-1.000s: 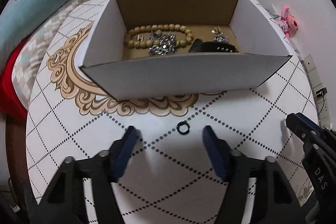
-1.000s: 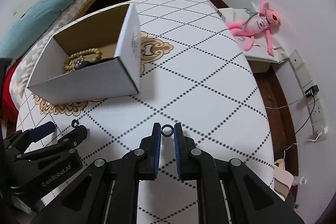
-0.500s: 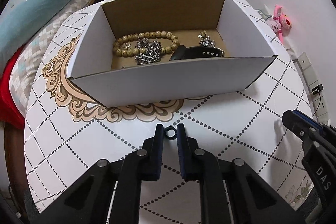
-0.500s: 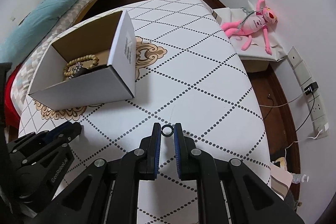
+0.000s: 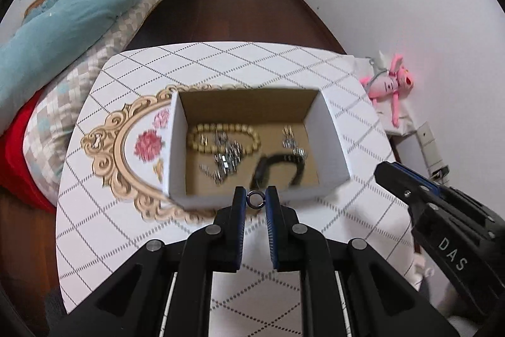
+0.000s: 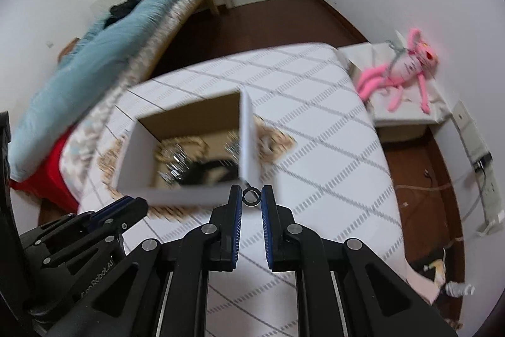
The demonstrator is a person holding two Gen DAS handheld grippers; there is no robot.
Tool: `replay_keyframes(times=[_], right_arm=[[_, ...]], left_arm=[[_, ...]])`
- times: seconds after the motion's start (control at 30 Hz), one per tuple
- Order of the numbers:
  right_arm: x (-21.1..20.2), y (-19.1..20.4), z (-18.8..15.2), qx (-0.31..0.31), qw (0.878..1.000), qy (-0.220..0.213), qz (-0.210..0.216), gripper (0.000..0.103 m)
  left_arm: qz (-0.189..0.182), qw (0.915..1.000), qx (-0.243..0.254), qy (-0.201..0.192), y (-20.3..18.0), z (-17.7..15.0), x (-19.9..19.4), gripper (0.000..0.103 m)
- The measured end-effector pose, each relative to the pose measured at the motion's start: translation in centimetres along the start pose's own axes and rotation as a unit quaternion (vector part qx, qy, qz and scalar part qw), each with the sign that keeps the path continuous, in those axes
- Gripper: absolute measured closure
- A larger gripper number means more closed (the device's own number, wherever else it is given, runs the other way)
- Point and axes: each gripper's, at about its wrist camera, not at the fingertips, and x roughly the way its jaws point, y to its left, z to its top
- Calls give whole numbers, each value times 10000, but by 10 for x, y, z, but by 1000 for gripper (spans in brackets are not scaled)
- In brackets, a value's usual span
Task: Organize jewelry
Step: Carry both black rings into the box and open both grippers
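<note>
Over the last 1 second the left tool has been closed on a small dark ring that was lying on the patterned surface, and both tools have been raised well above it. The right tool is likewise pressed onto a 2nd dark ring, a hold kept throughout. With both rings lifted, the pick-up step is judged done and only the drop into the cardboard box remains.

In the left view, the ring is pinched at the fingertips, seen just at the box's near wall. In the right view, the ring sits over the near right corner of the box. A bead bracelet, metal chains and a black band already lie inside.
</note>
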Motion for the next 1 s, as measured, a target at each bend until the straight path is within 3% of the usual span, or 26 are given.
replay_keyframes(times=[0.23,0.53,0.57,0.6,0.63,0.67,0.73,0.83,0.9,1.0], right_arm=[[45,26,59,-201,9983,416,348,90],[95,33,97,-465,9914,1213,157,87],[96,32,98,-464,9911,1243,138,79],[96,31,100,-467,9911,1246,100,69],[94,29,102,-466,9913,1224,98,65],[93,29,103,-478,9915,1208,81,61],[88,26,105,-499,9919,1169,10,60],[84,23,104,-546,9918,1143,-134,45],[82,22,102,-602,9914,1126,-296,24],[81,23,91,-796,9881,1147,-644,8]], left_arm=[[42,9988,-198,437,31,46,34,93],[264,9957,-222,862,43,77,48,87],[311,9955,-252,857,45,79,47,77],[362,9956,-287,817,47,81,45,59],[396,9959,-302,755,49,83,42,48],[505,9959,-320,679,51,83,39,29],[576,9960,-349,594,55,83,35,25],[736,9946,-395,621,61,80,34,18],[835,9940,-374,598,63,74,33,1],[939,9936,-299,560,62,63,35,0]])
